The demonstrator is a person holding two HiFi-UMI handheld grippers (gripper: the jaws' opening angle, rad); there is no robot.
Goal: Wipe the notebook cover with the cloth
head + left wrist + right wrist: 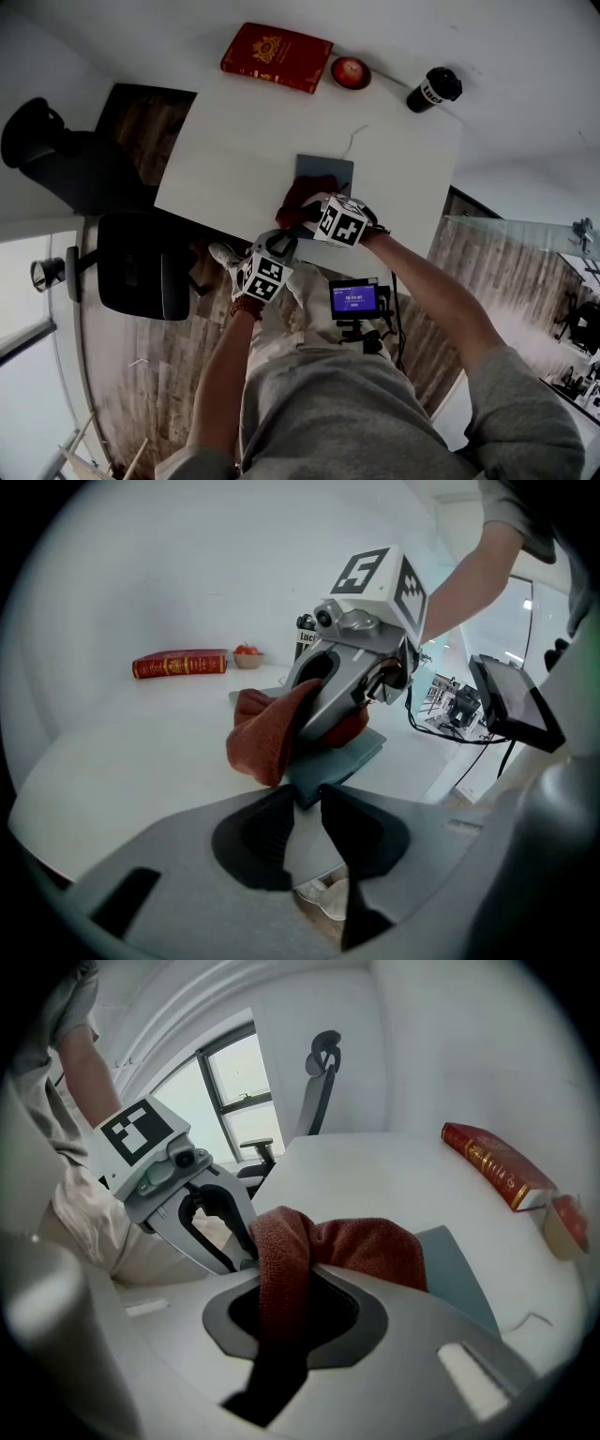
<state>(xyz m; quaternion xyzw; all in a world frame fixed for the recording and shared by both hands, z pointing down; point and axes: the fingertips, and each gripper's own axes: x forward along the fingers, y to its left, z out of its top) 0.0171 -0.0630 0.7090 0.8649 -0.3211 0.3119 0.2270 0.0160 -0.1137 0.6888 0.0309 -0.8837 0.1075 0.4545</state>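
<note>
A grey-blue notebook (328,172) lies flat near the front edge of the white table (234,141). My right gripper (314,208) is shut on a bunched red cloth (298,194), which rests on the notebook's near left part. In the right gripper view the cloth (342,1246) fills the jaws of the right gripper (281,1297) and hangs down between them. My left gripper (284,240) stands at the table's edge. In the left gripper view the notebook's (342,757) near corner sits between the pads of the left gripper (302,797), which close on it.
At the table's far side lie a red hardback book (277,56), a small bowl with something red (351,72) and a black cup (434,89). A black office chair (141,267) stands left of the table. A small screen on a stand (354,300) is below the table's edge.
</note>
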